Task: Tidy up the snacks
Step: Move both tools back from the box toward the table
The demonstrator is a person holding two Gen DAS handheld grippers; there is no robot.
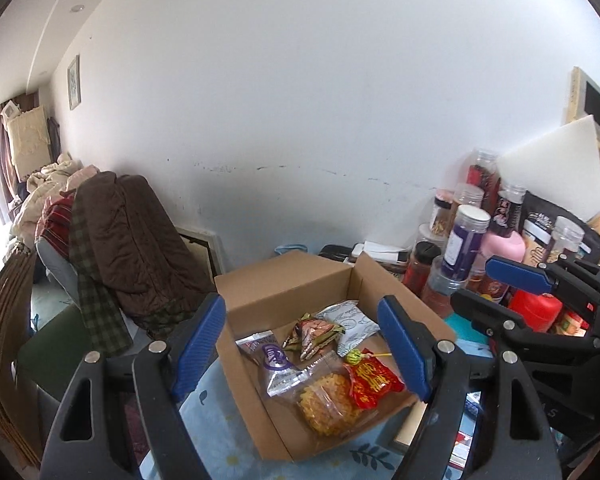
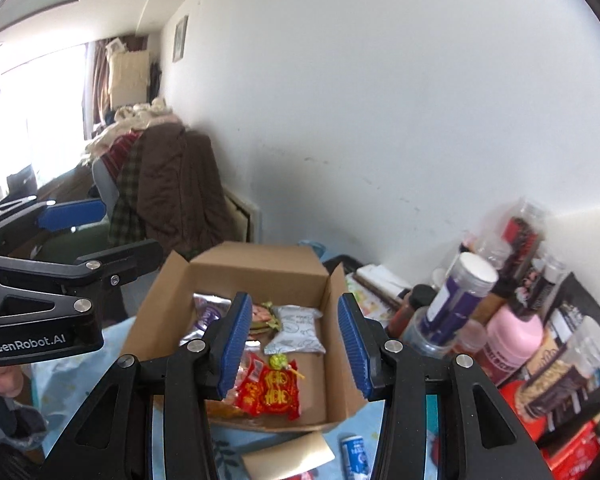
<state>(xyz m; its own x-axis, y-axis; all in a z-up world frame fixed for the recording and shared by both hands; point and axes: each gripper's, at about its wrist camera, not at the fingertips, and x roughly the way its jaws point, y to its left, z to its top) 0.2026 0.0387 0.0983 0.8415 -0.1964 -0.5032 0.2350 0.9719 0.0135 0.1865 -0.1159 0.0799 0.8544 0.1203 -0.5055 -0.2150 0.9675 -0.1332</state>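
Observation:
An open cardboard box [image 1: 284,276] [image 2: 256,264] stands on the blue floral tablecloth. It holds a red packet [image 1: 374,380] [image 2: 274,394], a green lollipop [image 1: 354,357] [image 2: 278,361], a bag of yellow crisps [image 1: 328,404], a purple-and-clear packet [image 1: 274,362], a white packet [image 1: 352,322] [image 2: 296,330] and small foil packets [image 1: 312,332]. My left gripper [image 1: 302,348] is open and empty, above the box's near side. My right gripper [image 2: 296,346] is open and empty over the box; it also shows in the left wrist view [image 1: 496,288].
Jars, bottles and snack bags crowd the table at the right [image 1: 464,240] [image 2: 512,332]. A small blue tube [image 2: 354,454] and a tan card [image 2: 288,456] lie in front of the box. A chair piled with clothes [image 1: 132,240] stands left. Flat cardboard is stacked at far left [image 1: 4,344].

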